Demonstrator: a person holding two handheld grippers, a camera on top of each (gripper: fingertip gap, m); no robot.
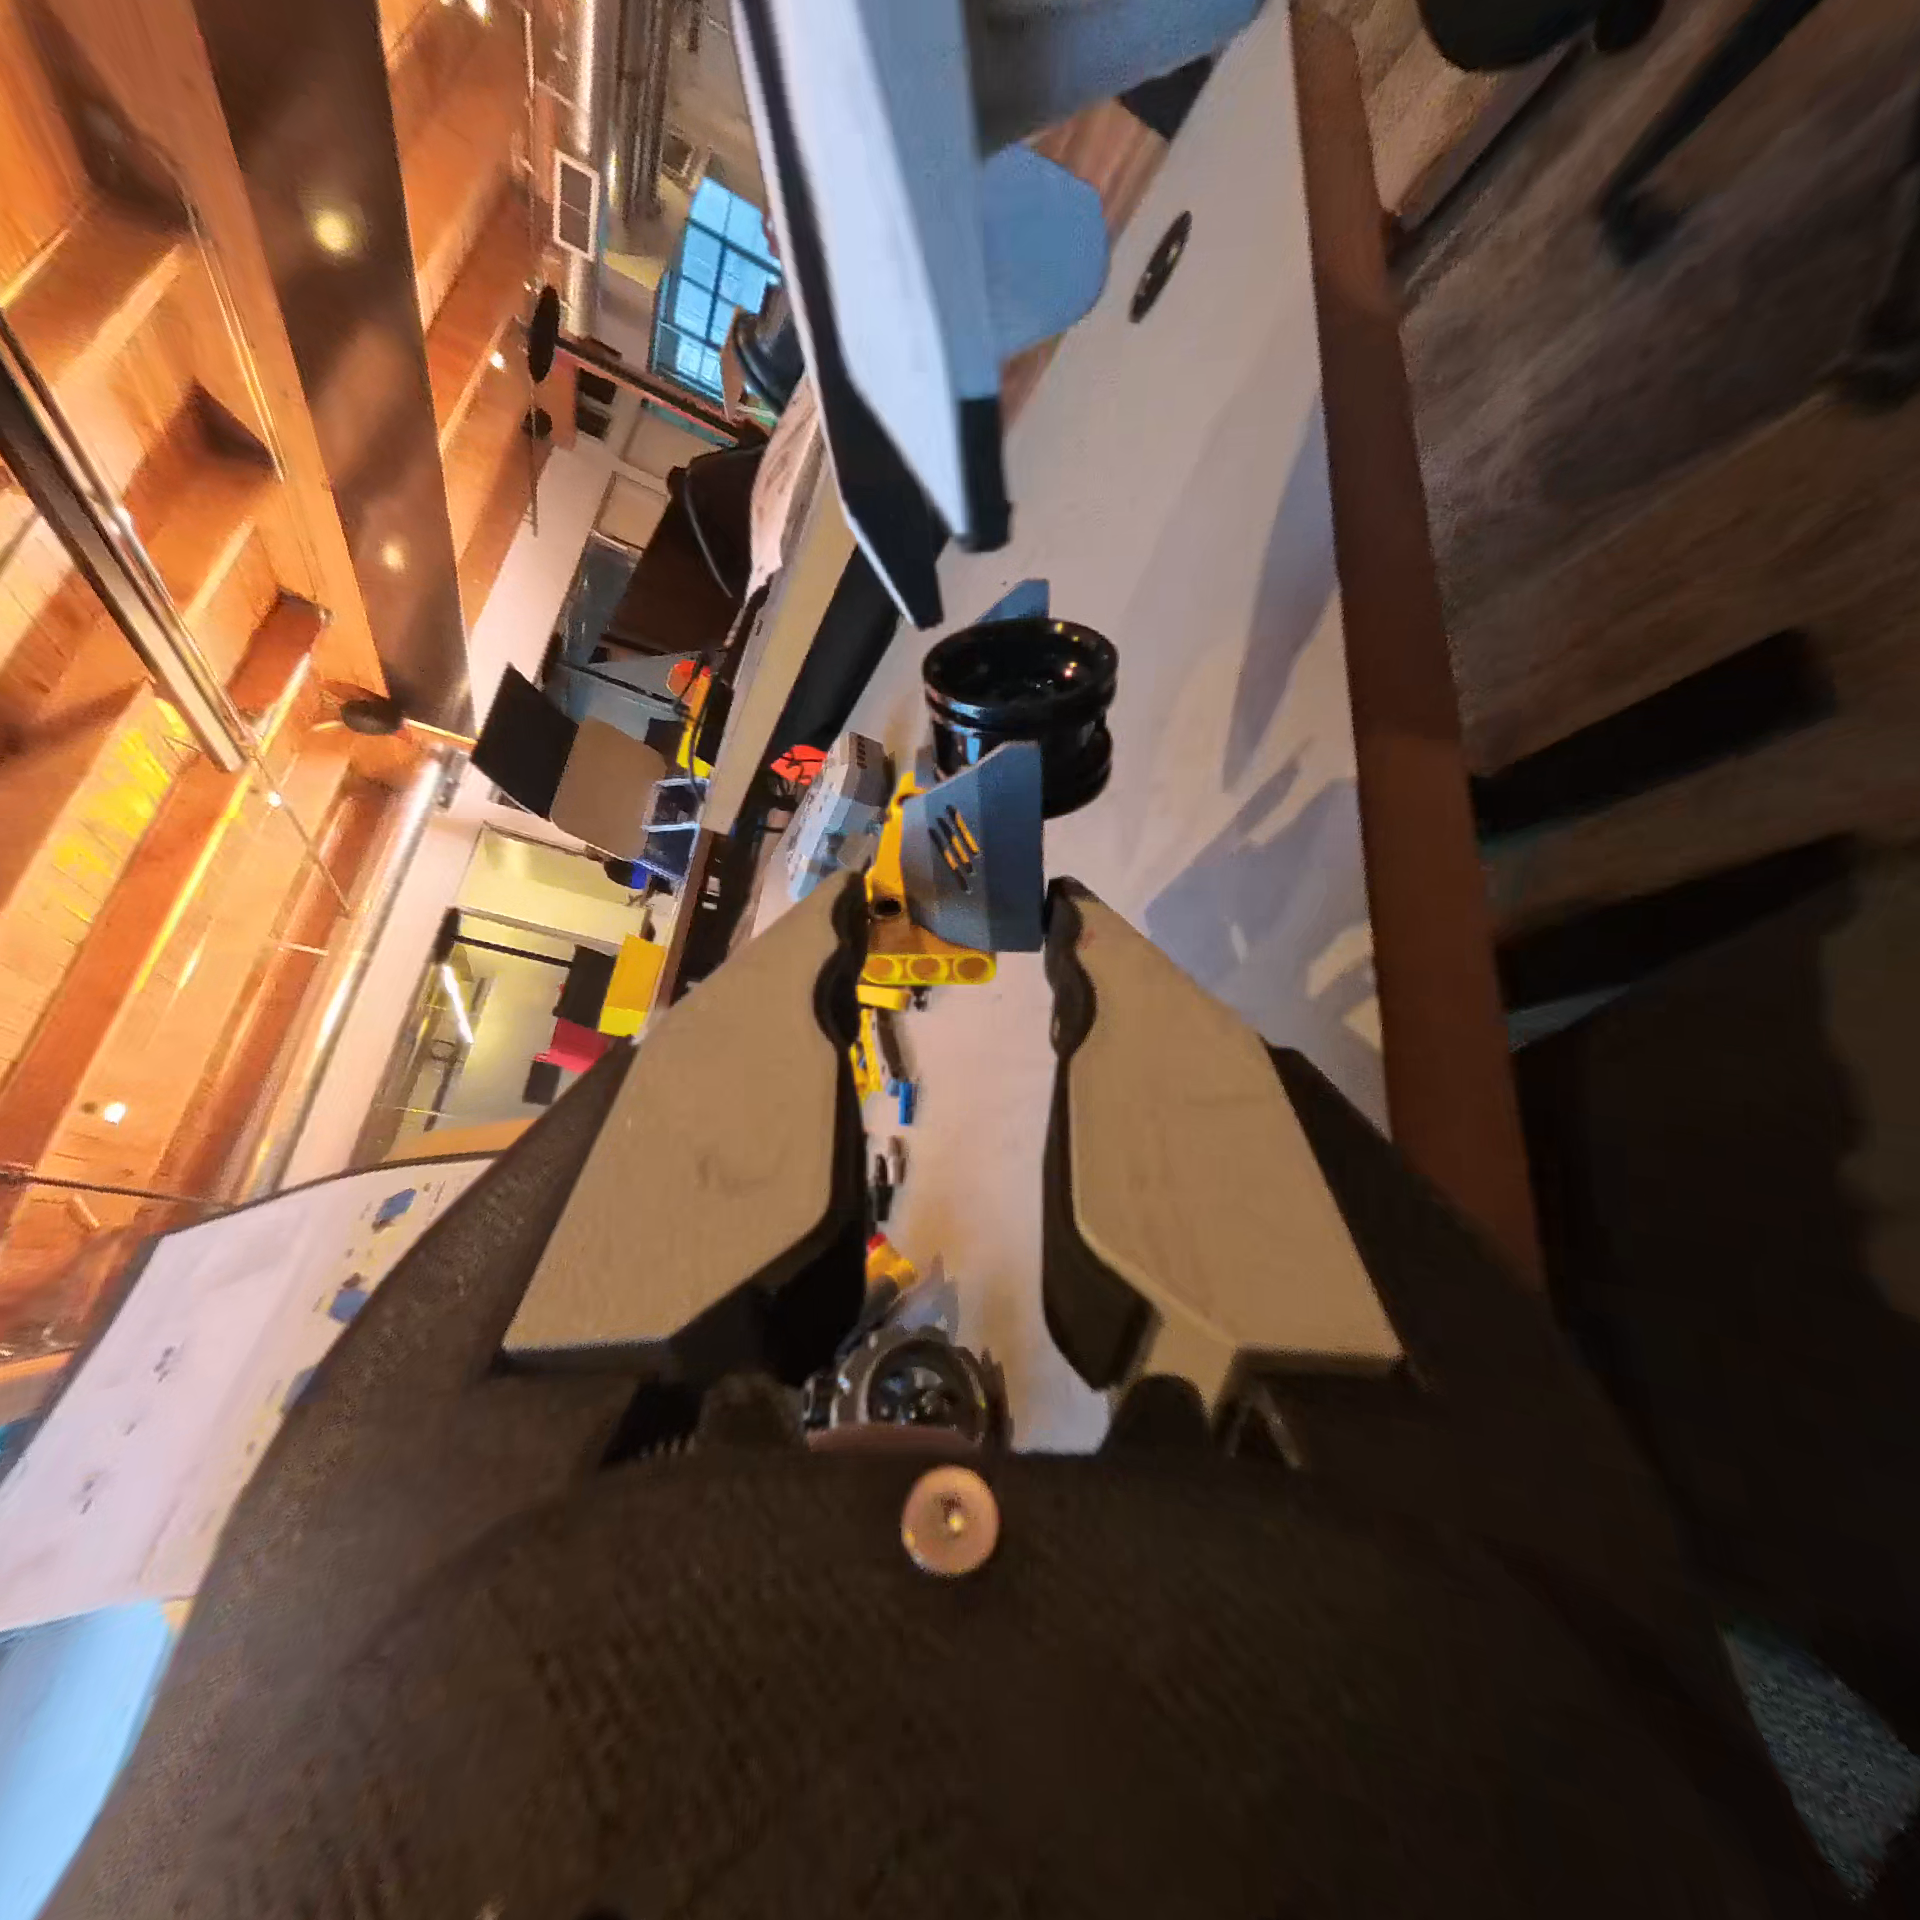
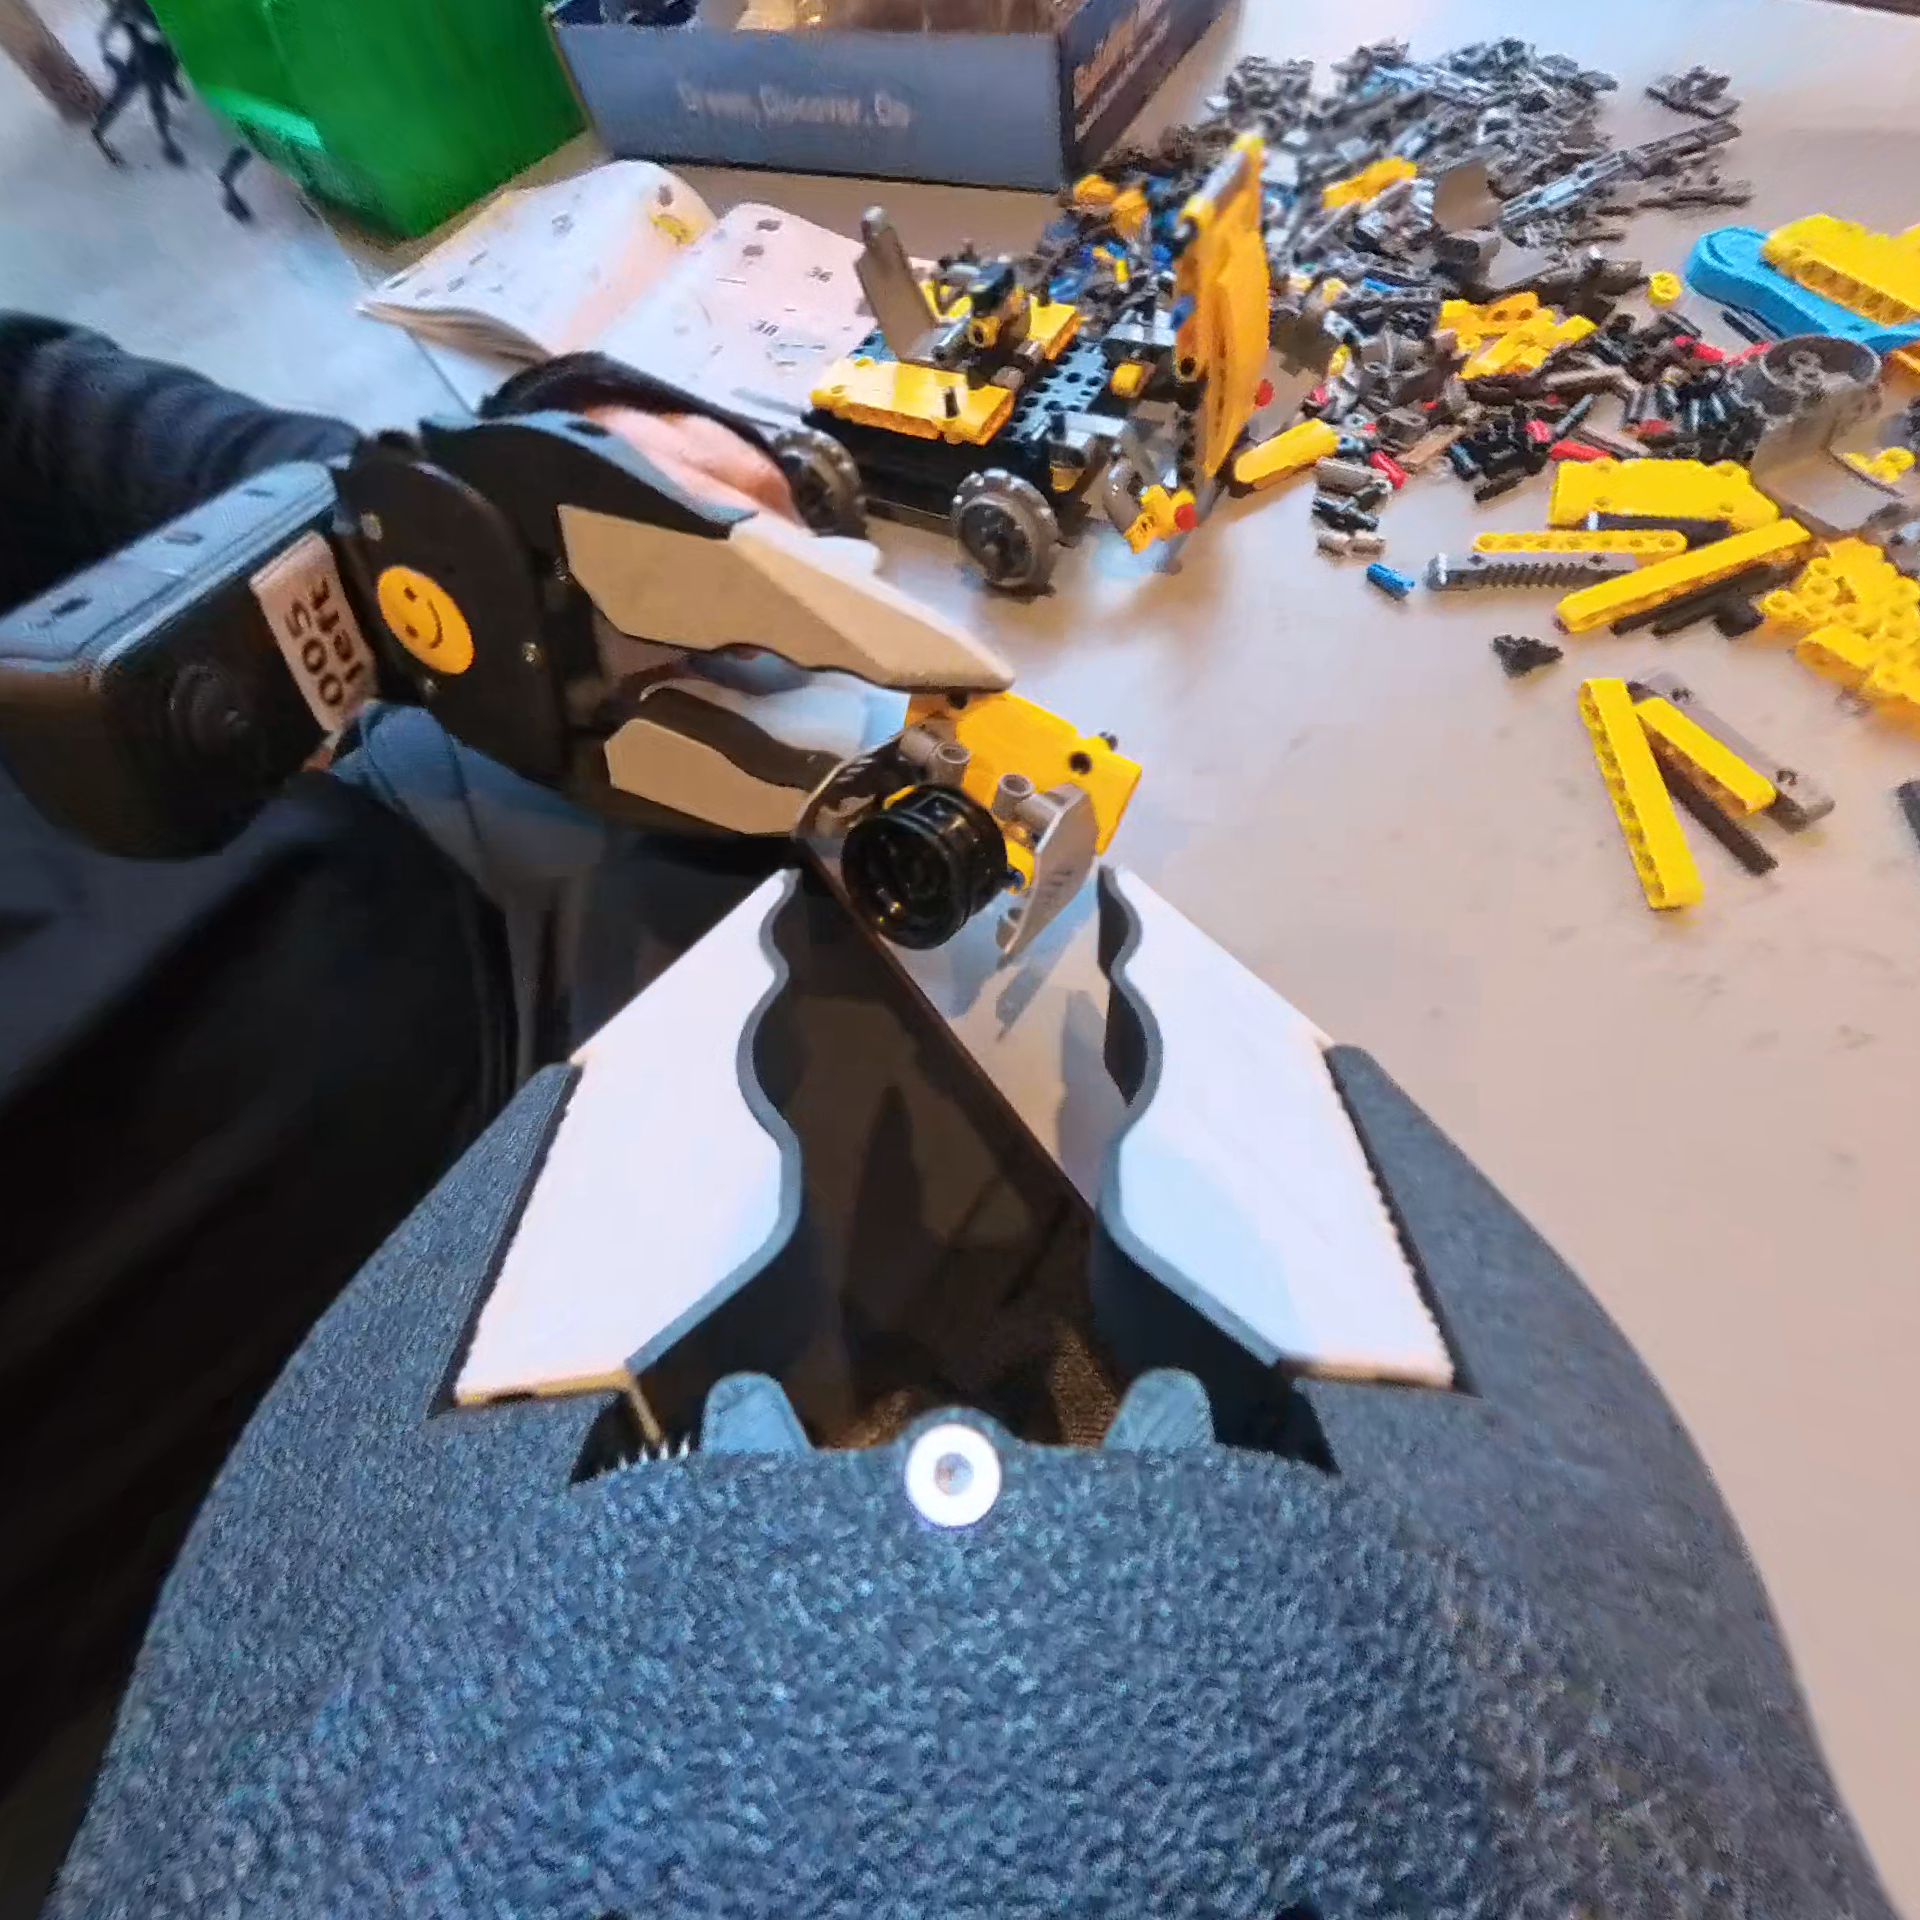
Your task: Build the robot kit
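My left gripper point(image 1: 956, 904) is shut on a small yellow-and-grey brick assembly point(image 1: 935, 883) with a black wheel hub point(image 1: 1023, 707) at its far end. The right wrist view shows this gripper point(image 2: 914, 743) coming in from the left, held by a gloved hand, with the assembly point(image 2: 1029, 753) and hub point(image 2: 925, 862) just above the table's near edge. My right gripper point(image 2: 951, 883) is open and empty, its tips just below the hub and not touching it. One of its grey fingers point(image 1: 894, 312) shows beyond the hub in the left wrist view.
On the white table point(image 2: 1455, 1039) stand a partly built yellow-and-black vehicle point(image 2: 956, 416), a big pile of loose parts point(image 2: 1455, 260), yellow beams point(image 2: 1642, 790), an open booklet point(image 2: 623, 270), a cardboard box point(image 2: 831, 104) and a green bin point(image 2: 416, 104). Between my left fingertips and the partly built yellow-and-black vehicle point(image 2: 956, 416) there is roughly 15 centimeters.
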